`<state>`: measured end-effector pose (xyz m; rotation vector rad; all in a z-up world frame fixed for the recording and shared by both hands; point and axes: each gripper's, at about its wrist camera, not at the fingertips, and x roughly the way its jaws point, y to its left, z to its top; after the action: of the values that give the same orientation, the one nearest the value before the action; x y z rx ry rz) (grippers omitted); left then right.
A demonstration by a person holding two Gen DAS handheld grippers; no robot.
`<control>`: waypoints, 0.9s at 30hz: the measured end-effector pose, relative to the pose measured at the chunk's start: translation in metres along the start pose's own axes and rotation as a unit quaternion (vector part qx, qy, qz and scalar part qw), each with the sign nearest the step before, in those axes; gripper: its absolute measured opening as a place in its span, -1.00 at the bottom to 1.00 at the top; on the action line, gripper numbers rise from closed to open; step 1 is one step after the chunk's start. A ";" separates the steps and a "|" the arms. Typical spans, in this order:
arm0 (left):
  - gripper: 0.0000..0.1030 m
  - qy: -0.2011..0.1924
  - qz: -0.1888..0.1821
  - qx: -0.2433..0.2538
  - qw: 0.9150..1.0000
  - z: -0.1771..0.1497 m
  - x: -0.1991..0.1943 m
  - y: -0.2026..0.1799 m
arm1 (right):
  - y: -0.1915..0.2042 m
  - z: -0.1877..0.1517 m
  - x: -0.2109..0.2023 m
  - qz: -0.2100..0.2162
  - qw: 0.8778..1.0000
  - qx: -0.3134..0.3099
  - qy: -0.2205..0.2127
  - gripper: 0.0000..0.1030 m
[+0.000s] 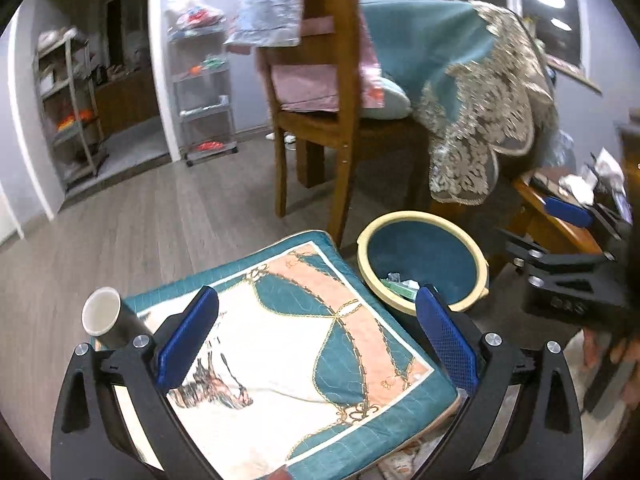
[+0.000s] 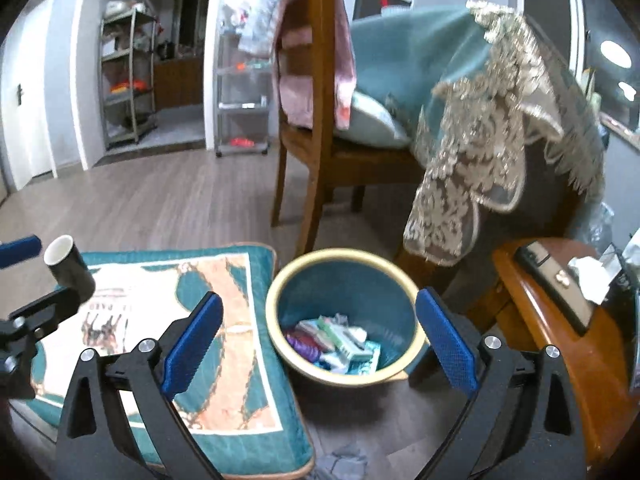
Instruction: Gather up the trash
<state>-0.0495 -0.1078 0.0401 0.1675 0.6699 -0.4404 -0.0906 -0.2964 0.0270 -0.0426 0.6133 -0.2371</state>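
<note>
My left gripper (image 1: pixel 316 332) stands open over a teal and peach patterned cushion (image 1: pixel 304 344), nothing between its blue pads. A black paper cup (image 1: pixel 102 316) with a white inside lies tilted at the cushion's far left corner, just outside the left finger. A round teal bin with a cream rim (image 2: pixel 276 284) stands on the floor right of the cushion and holds several wrappers (image 2: pixel 336 344). My right gripper (image 2: pixel 320 340) hangs open above the bin, empty. The cup (image 2: pixel 68 268) also shows at the left of the right wrist view.
A wooden chair (image 2: pixel 316 160) draped with cloth stands behind the bin, beside a table under a teal lace-edged cloth (image 2: pixel 472 132). A wooden side table (image 2: pixel 560 340) with a tissue (image 2: pixel 592 280) is at the right. A crumpled grey scrap (image 2: pixel 340 464) lies on the floor.
</note>
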 end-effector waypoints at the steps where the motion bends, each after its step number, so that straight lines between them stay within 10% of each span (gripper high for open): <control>1: 0.88 0.000 0.009 0.000 1.000 -0.001 0.001 0.002 | 0.000 0.000 -0.004 0.002 1.000 0.003 -0.006 0.88; 27: 0.89 0.009 0.051 0.025 0.998 -0.021 0.007 -0.004 | 0.001 -0.004 -0.019 0.014 0.999 0.028 -0.013 0.89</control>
<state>-0.0581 -0.1079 0.0196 0.2508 0.6652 -0.3588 -0.1078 -0.2907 0.0347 0.0165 0.5805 -0.2257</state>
